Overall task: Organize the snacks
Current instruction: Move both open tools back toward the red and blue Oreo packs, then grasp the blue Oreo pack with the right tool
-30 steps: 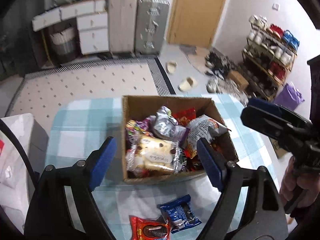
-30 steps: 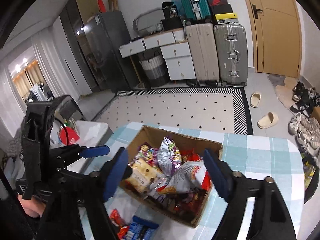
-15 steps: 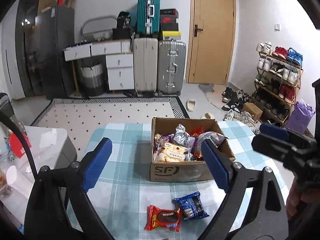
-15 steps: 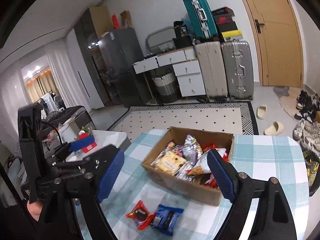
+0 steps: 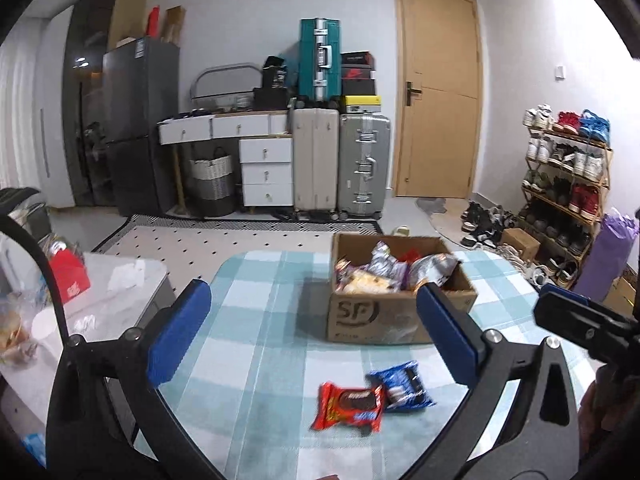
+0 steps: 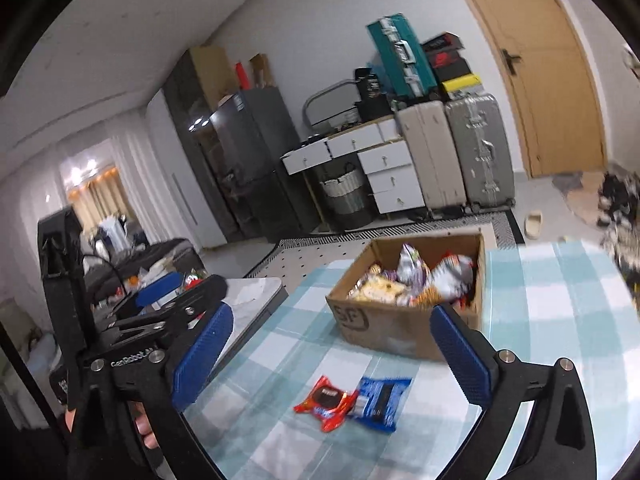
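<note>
A lived-in room with suitcases, a drawer unit and a shoe rack lies behind a table [image 5: 256, 360] covered in pale blue checked cloth, where a cardboard box [image 5: 372, 316] already sits heaped with snack packets. Two remain out on the cloth just in front of it, a red packet [image 5: 349, 407] touching a blue packet [image 5: 401, 391]. The left gripper [image 5: 312, 344] and right gripper [image 6: 332, 356] both hang above them with jaws opening and nothing between, so I judge the job nearly done, with those two left to box

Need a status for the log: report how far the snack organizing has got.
Done: most snacks sit in the cardboard box. In hand: nothing; the left claw and right claw are opening, empty. Left: the red packet and blue packet lie on the table.
</note>
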`<state>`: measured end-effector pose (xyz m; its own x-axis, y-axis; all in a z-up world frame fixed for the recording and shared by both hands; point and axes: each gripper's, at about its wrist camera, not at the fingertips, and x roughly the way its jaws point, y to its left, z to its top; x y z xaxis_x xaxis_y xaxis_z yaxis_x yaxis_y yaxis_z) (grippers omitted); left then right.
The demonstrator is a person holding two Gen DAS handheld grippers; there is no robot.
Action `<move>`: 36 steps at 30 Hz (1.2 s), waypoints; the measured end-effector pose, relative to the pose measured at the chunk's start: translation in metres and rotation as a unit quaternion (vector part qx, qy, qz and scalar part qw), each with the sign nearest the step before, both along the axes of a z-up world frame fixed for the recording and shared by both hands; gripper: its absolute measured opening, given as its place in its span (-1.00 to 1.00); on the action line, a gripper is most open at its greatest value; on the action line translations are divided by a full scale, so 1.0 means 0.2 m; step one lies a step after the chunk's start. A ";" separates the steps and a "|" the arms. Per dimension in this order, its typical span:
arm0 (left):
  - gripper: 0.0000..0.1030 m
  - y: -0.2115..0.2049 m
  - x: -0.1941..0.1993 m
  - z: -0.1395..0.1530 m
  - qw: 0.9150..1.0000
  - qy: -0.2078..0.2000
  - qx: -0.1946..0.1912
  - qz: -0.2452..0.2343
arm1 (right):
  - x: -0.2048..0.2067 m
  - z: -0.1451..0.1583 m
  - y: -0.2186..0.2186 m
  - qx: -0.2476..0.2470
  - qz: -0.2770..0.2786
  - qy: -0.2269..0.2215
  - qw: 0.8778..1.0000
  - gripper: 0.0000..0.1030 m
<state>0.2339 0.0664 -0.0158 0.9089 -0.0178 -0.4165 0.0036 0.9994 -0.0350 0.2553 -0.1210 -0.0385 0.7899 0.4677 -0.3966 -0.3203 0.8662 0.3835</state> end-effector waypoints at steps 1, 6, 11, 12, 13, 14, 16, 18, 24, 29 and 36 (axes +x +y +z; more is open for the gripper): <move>0.99 0.02 -0.02 -0.03 1.000 0.003 -0.004 0.004 | -0.02 -0.03 0.00 0.004 -0.002 0.002 1.000 0.96; 0.99 0.10 -0.11 -0.26 0.999 0.031 -0.029 0.031 | -0.06 -0.20 -0.03 0.005 -0.022 0.029 0.999 0.97; 0.99 0.14 -0.13 -0.48 0.996 0.063 -0.040 0.047 | -0.05 -0.39 -0.03 -0.010 -0.025 0.070 0.997 0.97; 0.99 0.16 -0.12 -0.53 0.995 0.070 -0.042 0.051 | -0.05 -0.43 -0.03 -0.015 -0.024 0.076 0.997 0.97; 0.99 0.17 -0.11 -0.57 0.994 0.079 -0.044 0.055 | -0.04 -0.46 -0.04 -0.020 -0.026 0.081 0.996 0.97; 0.99 0.17 -0.10 -0.60 0.993 0.087 -0.046 0.058 | -0.04 -0.50 -0.03 -0.024 -0.027 0.091 0.995 0.97; 0.99 0.19 -0.09 -0.67 0.992 0.097 -0.049 0.060 | -0.02 -0.56 -0.04 -0.031 -0.028 0.107 0.993 0.97; 0.99 0.20 -0.07 -0.70 0.992 0.098 -0.045 0.066 | -0.01 -0.59 -0.03 -0.044 -0.031 0.118 0.992 0.97; 0.99 0.19 -0.05 -0.76 0.992 0.099 -0.033 0.065 | 0.04 -0.64 0.03 -0.088 -0.029 0.124 0.988 0.97; 0.99 0.21 -0.06 -0.76 0.991 0.099 -0.041 0.085 | 0.11 -0.67 0.11 -0.113 -0.026 0.134 0.984 0.97; 0.99 0.24 -0.05 -0.77 0.990 0.100 -0.051 0.088 | 0.23 -0.71 0.23 -0.156 -0.011 0.148 0.977 0.97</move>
<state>0.2238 0.1134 -0.1706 0.8015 0.0827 -0.5923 -0.1882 0.9749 -0.1186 0.3016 -0.0746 -0.1799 0.6282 0.2706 -0.7295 -0.2148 0.9614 0.1717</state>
